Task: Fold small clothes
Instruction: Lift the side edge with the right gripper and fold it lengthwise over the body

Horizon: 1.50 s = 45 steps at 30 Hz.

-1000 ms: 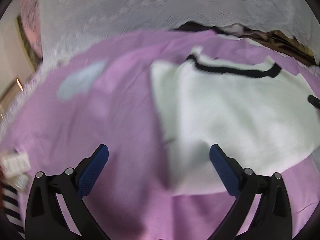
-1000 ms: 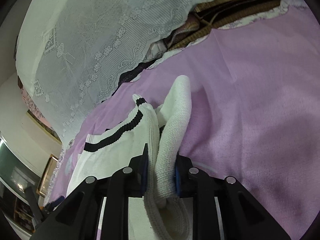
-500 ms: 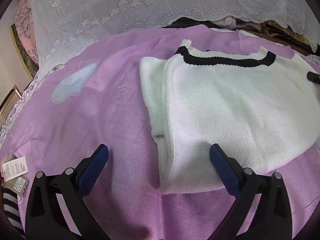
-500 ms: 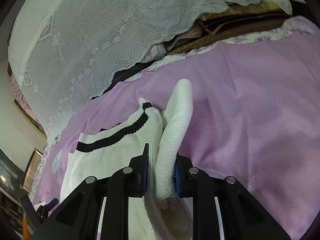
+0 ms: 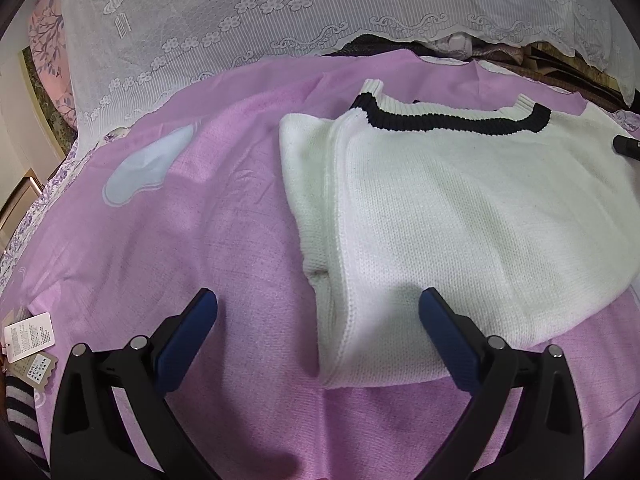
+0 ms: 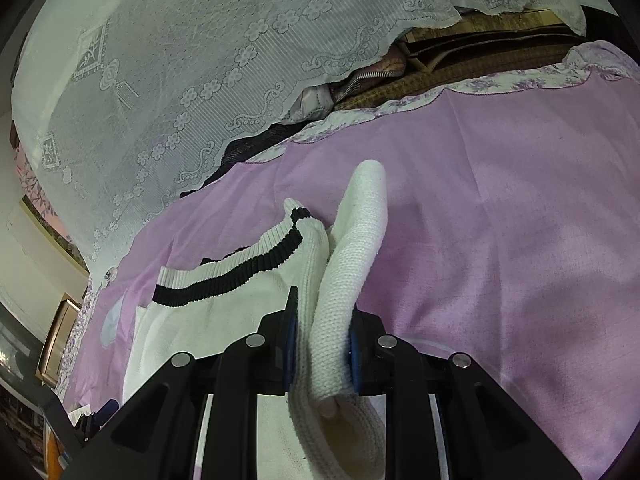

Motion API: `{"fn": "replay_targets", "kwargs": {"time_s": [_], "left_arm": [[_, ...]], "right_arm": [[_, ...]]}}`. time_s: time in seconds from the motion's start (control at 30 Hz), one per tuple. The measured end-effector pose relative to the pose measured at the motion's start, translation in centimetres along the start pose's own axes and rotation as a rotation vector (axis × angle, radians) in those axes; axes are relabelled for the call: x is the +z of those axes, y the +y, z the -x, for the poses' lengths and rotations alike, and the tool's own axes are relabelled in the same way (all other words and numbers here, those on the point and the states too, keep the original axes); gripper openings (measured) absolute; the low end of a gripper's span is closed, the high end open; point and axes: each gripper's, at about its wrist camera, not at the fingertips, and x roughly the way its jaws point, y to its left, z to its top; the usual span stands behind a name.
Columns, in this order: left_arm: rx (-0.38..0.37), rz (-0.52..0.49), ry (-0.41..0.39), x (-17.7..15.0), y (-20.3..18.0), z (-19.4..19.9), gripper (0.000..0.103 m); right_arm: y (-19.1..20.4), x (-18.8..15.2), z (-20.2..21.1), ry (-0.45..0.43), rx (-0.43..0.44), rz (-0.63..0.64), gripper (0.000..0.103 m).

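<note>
A white knit sweater (image 5: 460,216) with a black stripe at the collar lies on a pink sheet (image 5: 200,240), its left sleeve folded in. My left gripper (image 5: 318,328) is open and empty, hovering over the sweater's lower left corner. My right gripper (image 6: 322,344) is shut on the sweater's right sleeve (image 6: 352,256) at the shoulder and holds it lifted, with the cuff end sticking up. The sweater body (image 6: 208,320) spreads to the left in the right wrist view. The right gripper's tip shows at the right edge of the left wrist view (image 5: 626,146).
A white lace cover (image 5: 320,20) drapes across the back. Dark bedding and a woven mat (image 6: 480,60) lie behind the sheet's floral edge. Paper tags (image 5: 28,336) and a striped garment (image 5: 20,420) sit at the left edge.
The left gripper has moved left and steadied, so the sweater sits further right in its view. The right gripper has kept its hold on the sleeve and pulled back slightly.
</note>
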Motion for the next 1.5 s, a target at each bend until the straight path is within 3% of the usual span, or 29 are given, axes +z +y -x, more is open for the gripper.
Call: {"fn": "replay_targets", "kwargs": {"time_s": [1.03,1.33,1.5], "left_arm": [[0.005,-0.005,0.000,0.1,0.1,0.0,0.099],[0.020,0.019,-0.064,0.8,1.4,1.4,0.099],[0.012,0.067,-0.056,1.2,2.8,1.3,0.099]], "right_arm": [[0.8,0.2,0.2,-0.002,-0.010,0.008,0.021],[4.9,0.7,1.1,-0.013,-0.003,0.067,0.020],[8.3,1.0,1.3,-0.012,0.001,0.104,0.020]]}}
